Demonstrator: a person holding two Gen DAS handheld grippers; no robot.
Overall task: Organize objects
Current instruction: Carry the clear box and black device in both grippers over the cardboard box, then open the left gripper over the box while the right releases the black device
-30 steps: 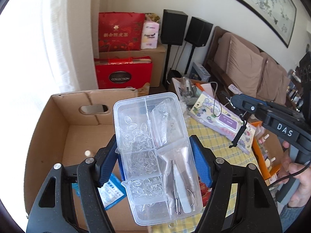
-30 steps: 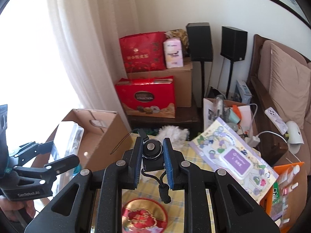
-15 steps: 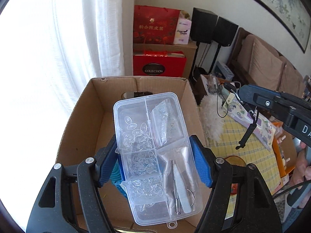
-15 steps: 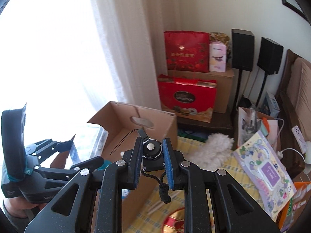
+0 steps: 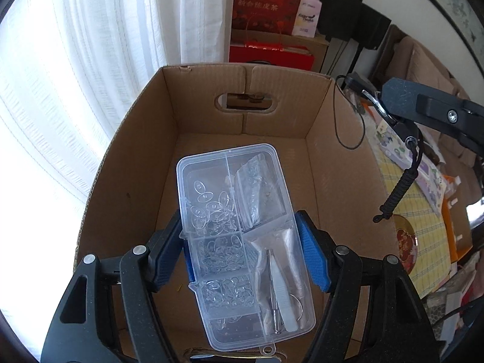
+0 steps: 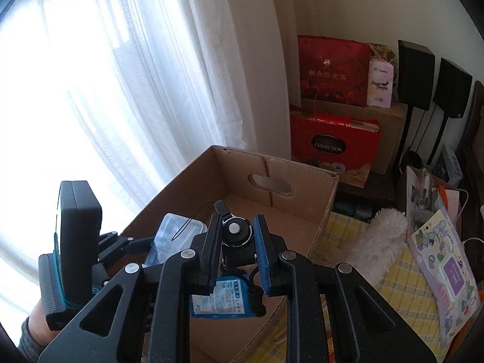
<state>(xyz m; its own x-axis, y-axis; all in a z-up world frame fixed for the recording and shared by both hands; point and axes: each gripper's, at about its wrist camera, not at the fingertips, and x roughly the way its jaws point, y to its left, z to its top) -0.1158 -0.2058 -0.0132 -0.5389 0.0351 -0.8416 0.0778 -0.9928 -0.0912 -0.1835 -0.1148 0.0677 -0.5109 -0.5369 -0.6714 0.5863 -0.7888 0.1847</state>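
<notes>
The clear plastic organizer box [image 5: 242, 236], its compartments full of small transparent pieces with tweezers at the 5 o'clock corner, hangs over the open cardboard box [image 5: 329, 157], clamped by its long sides in the left hand-held gripper [image 5: 242, 251]. A white curtain [image 5: 99, 60] fills the 9 o'clock side. At 3 o'clock the right hand-held gripper [image 6: 236, 242] is closed tight on a small black round gadget [image 6: 236, 231], its braided lanyard [image 5: 399, 187] dangling over the box's right wall. Beyond lies the checked table [image 6: 402, 284] with a fluffy white duster [image 6: 381, 236].
</notes>
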